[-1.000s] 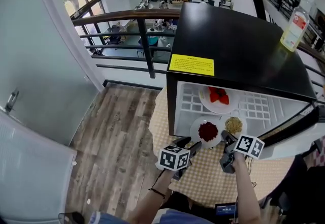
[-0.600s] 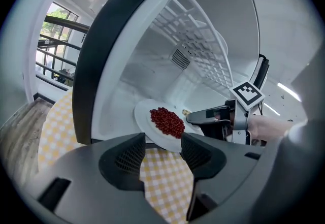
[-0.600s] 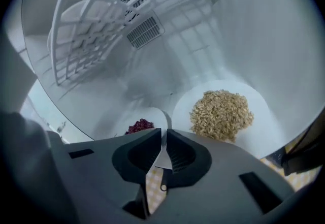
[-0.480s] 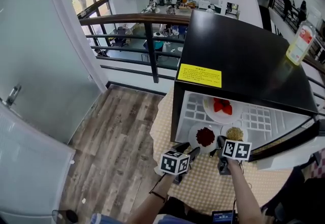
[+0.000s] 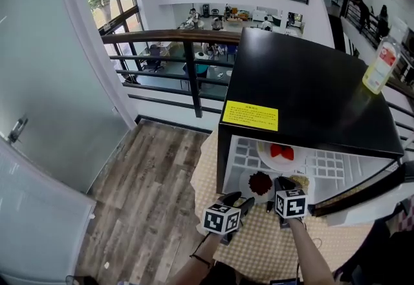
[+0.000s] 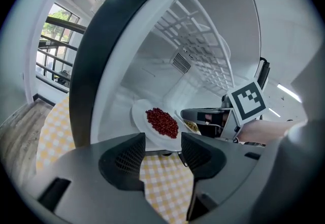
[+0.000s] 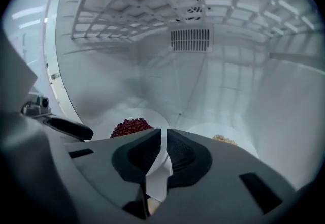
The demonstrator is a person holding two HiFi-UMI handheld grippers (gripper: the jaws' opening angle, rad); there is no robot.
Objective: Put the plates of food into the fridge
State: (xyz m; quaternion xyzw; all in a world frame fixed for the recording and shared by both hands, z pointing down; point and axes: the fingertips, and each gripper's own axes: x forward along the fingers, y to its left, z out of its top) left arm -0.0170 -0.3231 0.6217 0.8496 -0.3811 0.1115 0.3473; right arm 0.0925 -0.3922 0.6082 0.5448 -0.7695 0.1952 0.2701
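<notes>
Head view — yellow label (image 5: 250, 116) on fridge (image 5: 310, 83) unreadable; left fingers (image 6: 124, 159) apart, empty — right fingers (image 7: 139, 159) together.

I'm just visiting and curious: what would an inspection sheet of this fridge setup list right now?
Surface: yellow checked tablecloth under small black fridge, door open.
Job's things: white plate of dark red bits and white plate of tan bits on fridge floor; white plate of red pieces on upper shelf.
Clutter: clear bottle of yellow liquid on fridge top.
Grippers: left gripper jaws apart, empty; right gripper jaws together at fridge mouth.
Cables: nothing seen.
Surroundings: wood-plank floor, dark railing.
</notes>
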